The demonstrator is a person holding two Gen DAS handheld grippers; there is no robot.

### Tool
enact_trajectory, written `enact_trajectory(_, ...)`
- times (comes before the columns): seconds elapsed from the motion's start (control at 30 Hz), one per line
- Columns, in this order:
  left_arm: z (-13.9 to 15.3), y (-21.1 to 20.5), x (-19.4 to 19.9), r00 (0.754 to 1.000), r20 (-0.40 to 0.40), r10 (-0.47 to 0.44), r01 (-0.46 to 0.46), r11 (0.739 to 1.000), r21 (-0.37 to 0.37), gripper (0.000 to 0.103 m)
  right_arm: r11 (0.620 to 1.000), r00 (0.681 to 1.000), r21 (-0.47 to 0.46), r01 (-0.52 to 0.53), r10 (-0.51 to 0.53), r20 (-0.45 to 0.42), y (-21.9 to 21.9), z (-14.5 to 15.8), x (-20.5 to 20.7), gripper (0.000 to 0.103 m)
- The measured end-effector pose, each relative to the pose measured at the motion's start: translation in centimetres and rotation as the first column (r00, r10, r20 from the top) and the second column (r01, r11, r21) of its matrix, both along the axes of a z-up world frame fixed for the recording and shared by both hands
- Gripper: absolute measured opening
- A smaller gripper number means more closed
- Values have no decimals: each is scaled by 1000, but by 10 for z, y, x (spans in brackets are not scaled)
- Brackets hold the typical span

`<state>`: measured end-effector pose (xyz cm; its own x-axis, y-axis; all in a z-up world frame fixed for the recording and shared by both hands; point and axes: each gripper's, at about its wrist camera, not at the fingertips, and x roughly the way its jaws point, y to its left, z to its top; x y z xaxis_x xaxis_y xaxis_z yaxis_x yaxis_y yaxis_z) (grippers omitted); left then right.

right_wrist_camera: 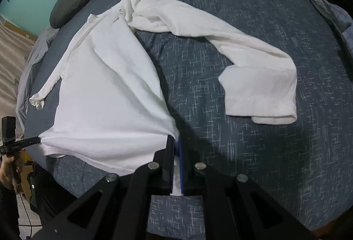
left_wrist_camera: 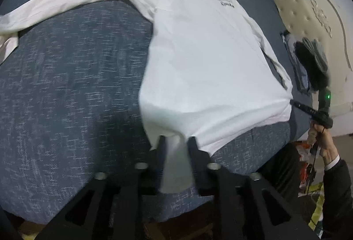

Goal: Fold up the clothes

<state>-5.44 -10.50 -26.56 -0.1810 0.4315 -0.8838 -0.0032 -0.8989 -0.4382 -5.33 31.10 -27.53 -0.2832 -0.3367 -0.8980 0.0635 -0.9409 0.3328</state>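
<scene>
Both tongs, left (left_wrist_camera: 175, 140) and right (right_wrist_camera: 175, 140), are pinching the shirt (left_wrist_camera: 205, 52) hem corners, stretching it ahead over the bed (left_wrist_camera: 66, 85); you're risking slippage if tension is rising unevenly.

Both tools are matte black. In the left wrist view the left tongs (left_wrist_camera: 176, 140) show two flat black fingers on wide black linkage arms with triangular cut-outs, joined by four round silver pivot bolts. The right tongs (right_wrist_camera: 175, 140) are built the same way, with a blue strip lining the inner face of one finger. Seen from the left tongs, the right tool is a slim black bar with small white markings, a black block bearing a green light above it, and a thin black cable below. The hand (left_wrist_camera: 324, 140) there wears a black sleeve over a white cuff.
</scene>
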Motion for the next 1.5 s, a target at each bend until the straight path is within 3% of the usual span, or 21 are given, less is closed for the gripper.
enact_trajectory(0.17, -6, -24, 5, 998, 21, 66, -66, 998, 20, 40, 998, 1000, -47, 30, -30, 8, 9, -1, 4, 5)
enact_trajectory(0.3, -17, -21, 6, 998, 46, 50, -51, 998, 23, 40, 995, 999, -91, 46, -45, 18, 12, 2, 8, 6)
enact_trajectory(0.37, -23, -16, 5, 998, 56, 38, -39, 999, 28, 40, 994, 999, -105, 42, -39, 27, 13, 2, 11, 9)
enact_trajectory(0.47, -30, -10, 4, 998, 67, 21, -24, 999, 47, 40, 991, 999, -126, 35, -30, 42, 14, 2, 15, 28)
enact_trajectory(0.73, -36, 7, 3, 997, 65, -30, 26, 998, 60, 38, 988, 997, -153, -2, 14, 78, 11, -2, 27, 36)
enact_trajectory(0.77, -37, 10, 4, 997, 66, -36, 33, 998, 58, 38, 989, 996, -146, -14, 27, 82, 9, -3, 28, 36)
enact_trajectory(0.9, -35, 19, 8, 995, 61, -73, 71, 997, 36, 6, 994, 992, -65, -84, 90, 92, -8, -14, 30, 35)
enact_trajectory(0.97, -30, 22, 10, 995, 51, -86, 85, 996, 20, 5, 993, 990, -34, -114, 116, 77, -15, -15, 32, 25)
enact_trajectory(1.0, -27, 23, 10, 995, 43, -89, 89, 996, 12, 5, 992, 990, -23, -124, 125, 72, -18, -15, 32, 13)
enact_trajectory(1.1, -16, 19, 9, 996, 14, -88, 88, 996, -4, 4, 989, 989, -37, -141, 142, 32, -22, -3, 33, 6)
enact_trajectory(1.5, 56, -15, 27, 995, -92, -37, 34, 999, -34, 4, 982, 982, -83, -168, 159, -105, -13, 90, 51, 4)
